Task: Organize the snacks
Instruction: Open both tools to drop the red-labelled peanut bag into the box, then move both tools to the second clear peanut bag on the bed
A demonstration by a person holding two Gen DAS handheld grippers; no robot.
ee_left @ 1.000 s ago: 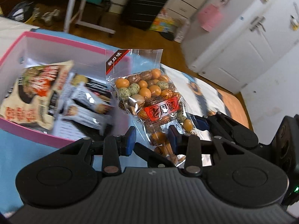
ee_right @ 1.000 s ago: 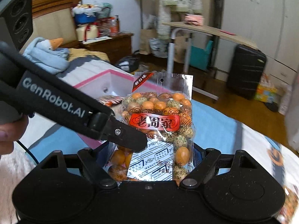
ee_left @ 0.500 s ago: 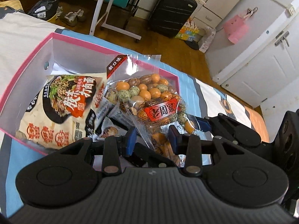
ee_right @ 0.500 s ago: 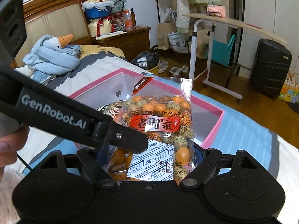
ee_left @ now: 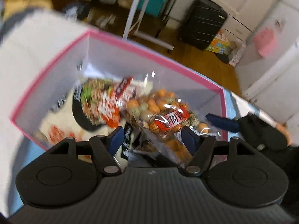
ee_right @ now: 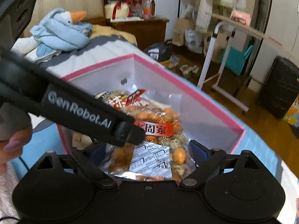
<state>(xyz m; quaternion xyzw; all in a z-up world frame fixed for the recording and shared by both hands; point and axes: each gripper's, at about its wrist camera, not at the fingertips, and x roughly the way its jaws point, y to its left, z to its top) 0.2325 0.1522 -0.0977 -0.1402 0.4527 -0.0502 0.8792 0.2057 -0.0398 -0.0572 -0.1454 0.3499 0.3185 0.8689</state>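
Note:
A clear bag of orange and speckled coated nuts (ee_left: 168,119) with a red label hangs tilted inside the pink-rimmed white box (ee_left: 56,56). It lies partly over a noodle packet (ee_left: 93,102) in the box. My left gripper (ee_left: 152,140) has its jaws opening. The bag's lower end lies between its blue pads, and the left pad stands clear of it. My right gripper (ee_right: 147,153) is opening too, with the bag (ee_right: 158,130) loose between its wide-set pads. One black finger (ee_right: 84,113) of the left gripper crosses in front of the bag.
The box sits on a bed with blue and white covers (ee_right: 41,141). A blue plush goose (ee_right: 61,29) lies at the head of the bed. A hand (ee_right: 15,140) holds the left gripper. On the floor beyond stand a white-legged table (ee_left: 138,18) and a black suitcase (ee_left: 203,22).
Both grippers have come down over the box. The left jaws have spread off the bag and the right jaws have widened. The bag has tipped forward into the box.

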